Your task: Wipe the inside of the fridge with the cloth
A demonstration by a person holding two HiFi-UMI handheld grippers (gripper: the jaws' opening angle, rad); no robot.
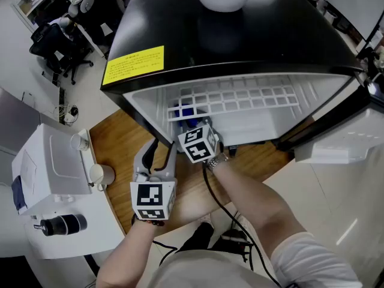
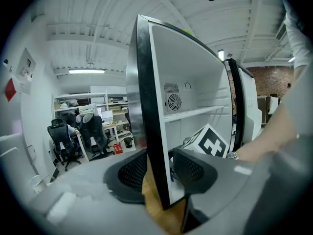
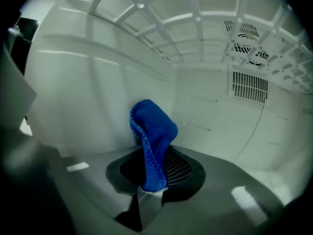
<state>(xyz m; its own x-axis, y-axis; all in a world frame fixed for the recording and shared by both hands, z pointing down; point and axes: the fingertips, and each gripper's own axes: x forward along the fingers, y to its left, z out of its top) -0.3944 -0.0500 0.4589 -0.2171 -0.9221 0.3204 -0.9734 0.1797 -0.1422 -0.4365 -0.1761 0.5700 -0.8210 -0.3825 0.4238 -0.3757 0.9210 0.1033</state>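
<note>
Looking down on a black-cased mini fridge (image 1: 252,35), open toward the person, white inside, with a yellow label (image 1: 133,63) on its top. Stands on a wooden board (image 1: 117,143). Door (image 1: 342,143) swung out to the right. Crossed inside by a white wire shelf (image 1: 240,95), with slotted vents (image 3: 249,86) in the back wall beneath it.

Straddled at the front edge of its side wall (image 2: 151,131) by the left gripper (image 2: 159,173): one pad outside, one inside, jaws partly spread and seemingly clamped on that black edge (hard to tell whether the inner pad quite touches).

Reached into below the shelf by the right gripper (image 3: 154,173), jaws drawn nearly together and pinching the cloth (image 3: 152,136). Bright blue, coarse-knit, folded over on itself. Rises from between the pads as a thick upright wad with a rounded tip curling over to one side. Held low in the compartment, near the corner where the left inner wall meets the back wall. From above, shows only as a small blue scrap ahead of the right gripper's marker cube (image 1: 198,143).
</note>
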